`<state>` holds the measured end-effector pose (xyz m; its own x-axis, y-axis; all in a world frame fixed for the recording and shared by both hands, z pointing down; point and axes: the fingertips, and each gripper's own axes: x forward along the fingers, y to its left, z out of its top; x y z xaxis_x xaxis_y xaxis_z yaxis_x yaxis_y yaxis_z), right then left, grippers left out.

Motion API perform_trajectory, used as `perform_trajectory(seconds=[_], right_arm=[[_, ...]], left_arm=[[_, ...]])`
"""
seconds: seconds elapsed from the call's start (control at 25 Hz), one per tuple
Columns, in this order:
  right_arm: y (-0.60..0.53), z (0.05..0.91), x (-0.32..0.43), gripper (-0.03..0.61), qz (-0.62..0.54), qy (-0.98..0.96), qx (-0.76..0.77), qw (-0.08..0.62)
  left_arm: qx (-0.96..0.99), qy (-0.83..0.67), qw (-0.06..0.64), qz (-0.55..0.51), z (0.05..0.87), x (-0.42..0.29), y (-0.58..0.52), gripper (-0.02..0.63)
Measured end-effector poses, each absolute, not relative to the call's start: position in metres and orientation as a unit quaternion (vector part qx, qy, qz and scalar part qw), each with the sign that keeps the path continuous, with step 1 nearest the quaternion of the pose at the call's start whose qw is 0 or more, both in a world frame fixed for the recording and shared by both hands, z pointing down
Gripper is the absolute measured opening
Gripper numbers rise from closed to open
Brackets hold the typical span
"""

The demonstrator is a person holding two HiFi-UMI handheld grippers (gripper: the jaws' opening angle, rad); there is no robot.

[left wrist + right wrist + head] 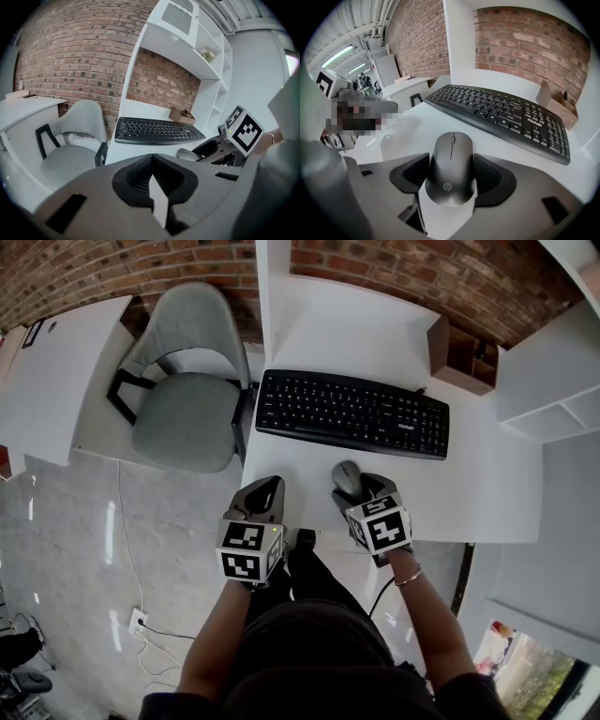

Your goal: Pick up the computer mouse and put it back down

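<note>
A grey computer mouse (347, 478) (451, 168) lies between the jaws of my right gripper (353, 487) (451, 177) near the front edge of the white desk (375, 334). Both dark pads (492, 180) press against the mouse's sides, so the gripper is shut on it. Whether the mouse rests on the desk or hangs just above it, I cannot tell. My left gripper (265, 495) (152, 180) sits to the left at the desk's front left corner, shut with nothing in it. From the left gripper view the mouse (187, 153) shows at the right.
A black keyboard (352, 413) (501, 112) lies across the desk just beyond the mouse. A brown wooden organiser (464, 357) stands at the back right. A grey chair (183, 399) is left of the desk. A wall socket with cables (139, 620) is on the floor.
</note>
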<state>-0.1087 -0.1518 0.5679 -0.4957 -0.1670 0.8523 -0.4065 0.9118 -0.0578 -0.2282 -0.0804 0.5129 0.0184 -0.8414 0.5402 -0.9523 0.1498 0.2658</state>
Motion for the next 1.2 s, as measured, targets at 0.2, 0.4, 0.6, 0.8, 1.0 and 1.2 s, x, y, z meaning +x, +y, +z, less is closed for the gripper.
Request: perform_trajectory(seconds=[0.2,0.4,0.6,0.8,1.0,1.2], right_arm=[[-0.152,0.568,-0.108,0.284,0.131,-0.858,0.173,0.465],[-0.151,0.567,-0.106,0.284,0.15,-0.86,0.182,0.452],[-0.149,0.56,-0.109,0.285,0.159,-0.864,0.188,0.44],[-0.149,0.555,-0.108,0.285,0.162,-0.867,0.199,0.426],[-0.148,0.549,-0.107,0.284,0.169,-0.87,0.212,0.413],[-0.147,0.54,-0.106,0.284,0.168,-0.872,0.225,0.401]], left_arm=[[0.646,-0.695,0.302,0.093,0.512,-0.23,-0.077,0.009],[0.649,-0.694,0.299,0.091,0.51,-0.23,-0.076,0.009],[0.652,-0.691,0.298,0.091,0.506,-0.23,-0.073,0.009],[0.657,-0.689,0.294,0.091,0.505,-0.229,-0.073,0.009],[0.661,-0.687,0.288,0.089,0.501,-0.23,-0.07,0.009],[0.667,-0.683,0.283,0.09,0.497,-0.228,-0.067,0.009]])
